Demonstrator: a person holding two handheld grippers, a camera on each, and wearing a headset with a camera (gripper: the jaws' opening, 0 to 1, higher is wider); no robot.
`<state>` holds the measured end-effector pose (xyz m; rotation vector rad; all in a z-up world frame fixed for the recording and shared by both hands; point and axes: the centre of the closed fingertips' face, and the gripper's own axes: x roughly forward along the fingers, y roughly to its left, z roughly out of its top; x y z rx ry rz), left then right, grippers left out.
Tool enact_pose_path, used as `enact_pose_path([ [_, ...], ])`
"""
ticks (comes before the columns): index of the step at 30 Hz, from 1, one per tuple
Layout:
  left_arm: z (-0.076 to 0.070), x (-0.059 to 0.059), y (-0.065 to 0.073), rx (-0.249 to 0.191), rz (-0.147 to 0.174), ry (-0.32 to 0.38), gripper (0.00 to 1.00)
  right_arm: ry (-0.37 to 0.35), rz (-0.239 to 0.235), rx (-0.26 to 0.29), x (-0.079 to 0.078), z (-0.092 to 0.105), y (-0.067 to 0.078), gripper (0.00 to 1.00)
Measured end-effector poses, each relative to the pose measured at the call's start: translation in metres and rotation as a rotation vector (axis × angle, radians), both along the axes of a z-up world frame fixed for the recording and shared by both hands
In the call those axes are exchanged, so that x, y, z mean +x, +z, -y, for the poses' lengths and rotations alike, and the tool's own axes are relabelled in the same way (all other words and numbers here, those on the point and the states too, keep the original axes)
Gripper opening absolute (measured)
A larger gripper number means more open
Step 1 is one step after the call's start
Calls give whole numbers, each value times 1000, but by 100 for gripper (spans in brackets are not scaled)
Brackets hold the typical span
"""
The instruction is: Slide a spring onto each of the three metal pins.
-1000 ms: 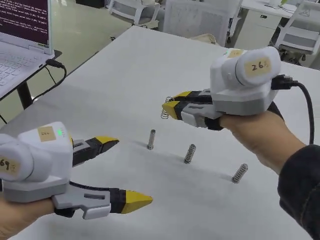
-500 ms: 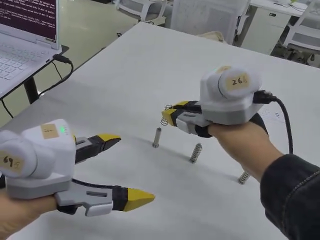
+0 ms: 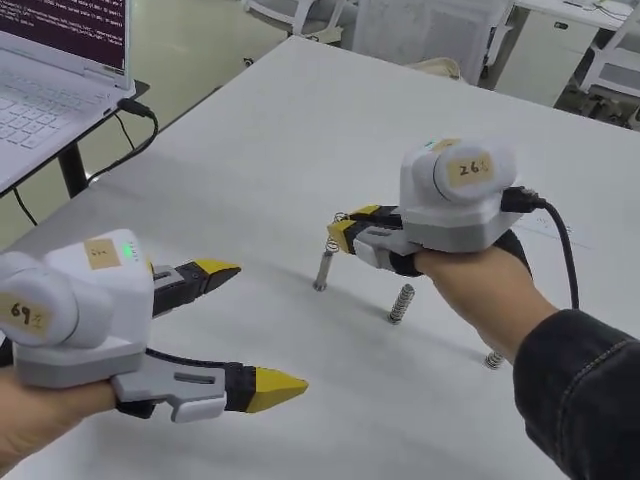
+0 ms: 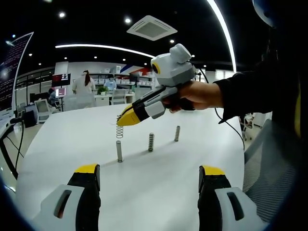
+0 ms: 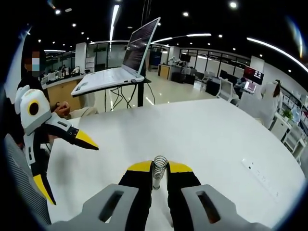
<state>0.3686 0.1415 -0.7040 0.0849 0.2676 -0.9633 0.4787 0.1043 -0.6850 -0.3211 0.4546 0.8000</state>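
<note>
While the left gripper (image 3: 262,325) hangs wide open over the table's (image 3: 250,150) near edge, the right gripper (image 3: 335,232) is pinched tight on a small spring (image 4: 119,131). That spring looks light, bouncy and easy to squash or flick away, so a gentle hold on its upper coils suits it. Its long axis stands upright, lower end just over the bare pin (image 4: 119,151) mid-table and lined up with it. The next pin (image 4: 151,142) and the last pin (image 4: 177,133) each wear a spring.
</note>
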Motion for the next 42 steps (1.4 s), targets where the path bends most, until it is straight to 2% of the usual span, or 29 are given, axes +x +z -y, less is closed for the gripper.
enact_pose_path([
  [8, -7, 3, -2, 20, 17, 19, 81, -4, -19, -4, 2, 0, -9, 8],
  [17, -11, 5, -6, 76, 64, 21, 77, -5, -22, 0, 6, 0, -13, 8],
  [27, -11, 5, -8, 83, 58, 20, 76, -5, -28, -5, 7, 0, -18, 8],
  [42, -12, 5, -10, 85, 52, 16, 74, -8, -59, -9, 7, 0, -34, 8],
])
